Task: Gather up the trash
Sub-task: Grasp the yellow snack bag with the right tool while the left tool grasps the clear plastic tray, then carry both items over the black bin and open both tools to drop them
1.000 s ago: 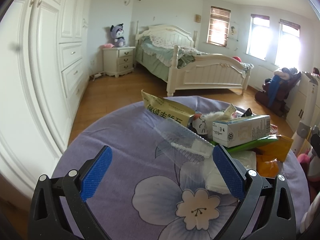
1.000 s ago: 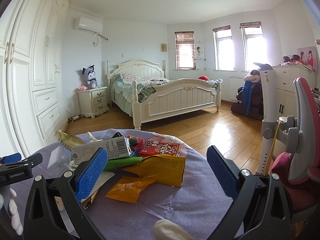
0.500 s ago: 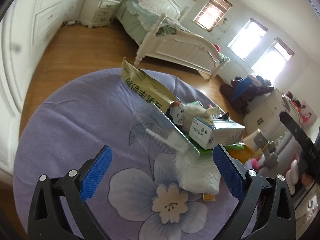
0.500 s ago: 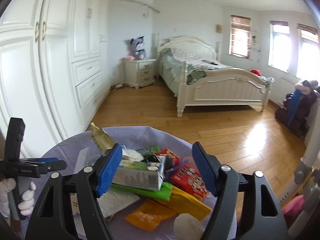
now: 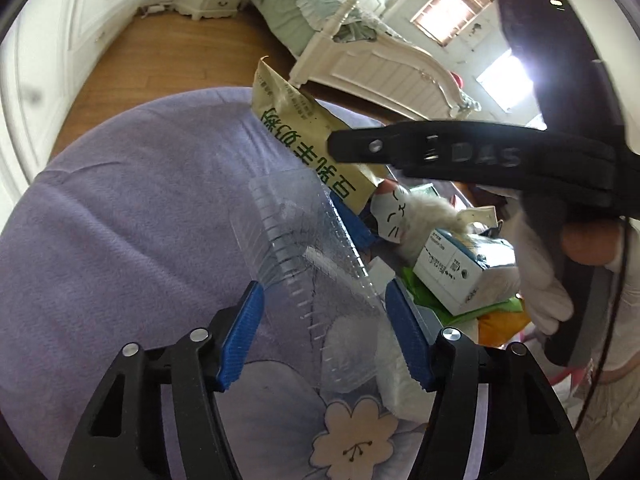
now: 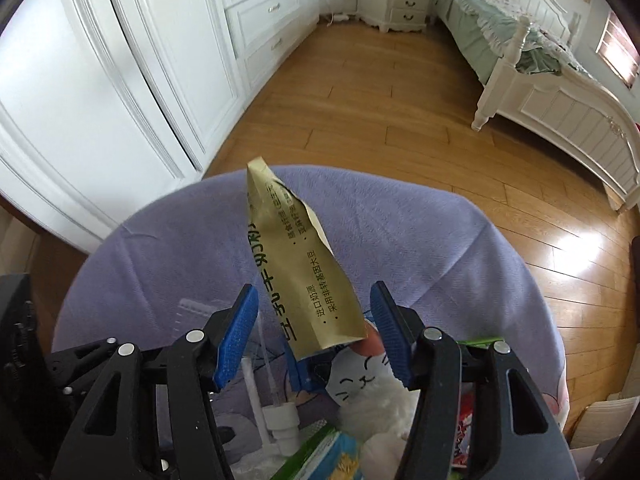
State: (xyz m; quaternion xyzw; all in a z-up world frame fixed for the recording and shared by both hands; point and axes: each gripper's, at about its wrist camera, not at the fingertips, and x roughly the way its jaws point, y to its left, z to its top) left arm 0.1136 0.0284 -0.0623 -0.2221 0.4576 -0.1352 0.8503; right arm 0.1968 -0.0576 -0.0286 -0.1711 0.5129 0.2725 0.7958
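A clear plastic tray (image 5: 308, 264) lies on the round purple floral tablecloth (image 5: 120, 220). My left gripper (image 5: 324, 336) is open, its blue pads on either side of the tray's near end. A tan milk-powder packet (image 6: 296, 276) stands tilted up from the trash pile, also seen in the left wrist view (image 5: 304, 136). My right gripper (image 6: 316, 332) is open, its pads either side of the packet's lower end. The right gripper's black body (image 5: 460, 156) crosses above the pile.
The pile holds a white cat plush (image 6: 372, 384), a white and blue carton (image 5: 460, 272), green and orange wrappers (image 5: 496, 320) and a white pump nozzle (image 6: 276, 420). Wood floor, white wardrobe (image 6: 140, 60) and bed (image 6: 540, 60) surround the table.
Both grippers have moved in over the pile and narrowed. The left now straddles the clear tray; the right swung left and down to straddle the tan packet.
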